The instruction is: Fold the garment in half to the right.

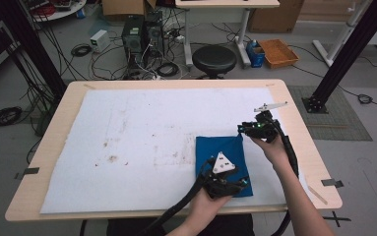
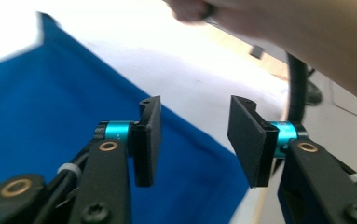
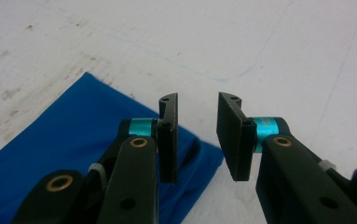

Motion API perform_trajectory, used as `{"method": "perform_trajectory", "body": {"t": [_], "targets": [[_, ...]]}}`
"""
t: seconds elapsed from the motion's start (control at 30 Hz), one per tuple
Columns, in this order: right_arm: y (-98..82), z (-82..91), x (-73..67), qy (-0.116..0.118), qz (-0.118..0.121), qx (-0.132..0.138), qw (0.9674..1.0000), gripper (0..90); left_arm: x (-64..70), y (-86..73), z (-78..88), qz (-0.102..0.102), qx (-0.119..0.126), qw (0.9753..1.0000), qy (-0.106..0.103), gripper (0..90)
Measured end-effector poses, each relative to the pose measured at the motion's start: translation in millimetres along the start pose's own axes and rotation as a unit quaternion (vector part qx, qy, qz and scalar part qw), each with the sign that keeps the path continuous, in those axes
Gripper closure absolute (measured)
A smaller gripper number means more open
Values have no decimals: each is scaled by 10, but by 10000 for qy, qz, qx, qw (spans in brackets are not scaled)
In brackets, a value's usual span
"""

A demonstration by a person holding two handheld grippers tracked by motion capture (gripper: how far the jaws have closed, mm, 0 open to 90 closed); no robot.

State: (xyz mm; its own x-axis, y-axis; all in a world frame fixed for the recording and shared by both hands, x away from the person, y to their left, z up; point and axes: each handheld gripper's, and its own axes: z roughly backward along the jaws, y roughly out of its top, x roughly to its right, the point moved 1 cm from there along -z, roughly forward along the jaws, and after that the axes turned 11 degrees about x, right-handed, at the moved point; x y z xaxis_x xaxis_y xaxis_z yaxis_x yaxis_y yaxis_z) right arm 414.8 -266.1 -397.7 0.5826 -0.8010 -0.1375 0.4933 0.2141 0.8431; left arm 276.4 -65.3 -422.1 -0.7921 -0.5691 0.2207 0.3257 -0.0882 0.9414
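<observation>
Both tongs stand open, gripping nothing — left tongs over the blue cloth's near edge, right tongs at its far corner; bare white surface stretches leftward.

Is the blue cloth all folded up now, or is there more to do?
The cloth already lies as a neat folded rectangle on the white sheet. Right now nothing is held: the left claw and the right claw both stand open with nothing between them, each over an edge of the cloth. Whether another fold is left, I can't tell; it looks nearly finished.
</observation>
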Motion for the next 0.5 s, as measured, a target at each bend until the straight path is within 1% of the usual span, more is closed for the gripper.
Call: {"method": "perform_trajectory", "body": {"t": [0.07, 0.1, 0.13, 0.23, 0.27, 0.3, 0.33, 0.4, 0.43, 0.5], "targets": [[-60, -8, -36, 10, -48, -16, 10000, 691, -97, 42, 71, 2, 35, 9999, 163, 532], [-89, -19, -60, -34, -54, -46, 10000, 692, -152, 62, 109, 12, 73, 9997, 234, 531], [-116, -37, -83, -67, 11, -78, 9999, 703, -213, 81, 144, 11, 92, 9995, 295, 531], [-175, -84, -111, -262, 348, -239, 9988, 839, -375, 128, 251, 39, 130, 9986, 503, 531], [-187, -85, -97, -306, 370, -228, 9986, 875, -422, 140, 282, 70, 145, 9983, 563, 531], [-196, -79, -74, -344, 350, -174, 9986, 896, -474, 151, 314, 58, 132, 9979, 635, 531], [-200, -70, -39, -371, 314, -141, 9987, 899, -521, 159, 338, 91, 162, 9973, 717, 531], [-203, -52, 23, -359, 168, -74, 9992, 900, -613, 176, 376, 159, 203, 9962, 831, 531], [-203, -43, 46, -355, 146, -35, 9993, 900, -656, 186, 389, 151, 204, 9958, 877, 531], [-209, -33, 74, -387, 121, -47, 9992, 900, -729, 199, 397, 148, 175, 9949, 985, 522]]}}
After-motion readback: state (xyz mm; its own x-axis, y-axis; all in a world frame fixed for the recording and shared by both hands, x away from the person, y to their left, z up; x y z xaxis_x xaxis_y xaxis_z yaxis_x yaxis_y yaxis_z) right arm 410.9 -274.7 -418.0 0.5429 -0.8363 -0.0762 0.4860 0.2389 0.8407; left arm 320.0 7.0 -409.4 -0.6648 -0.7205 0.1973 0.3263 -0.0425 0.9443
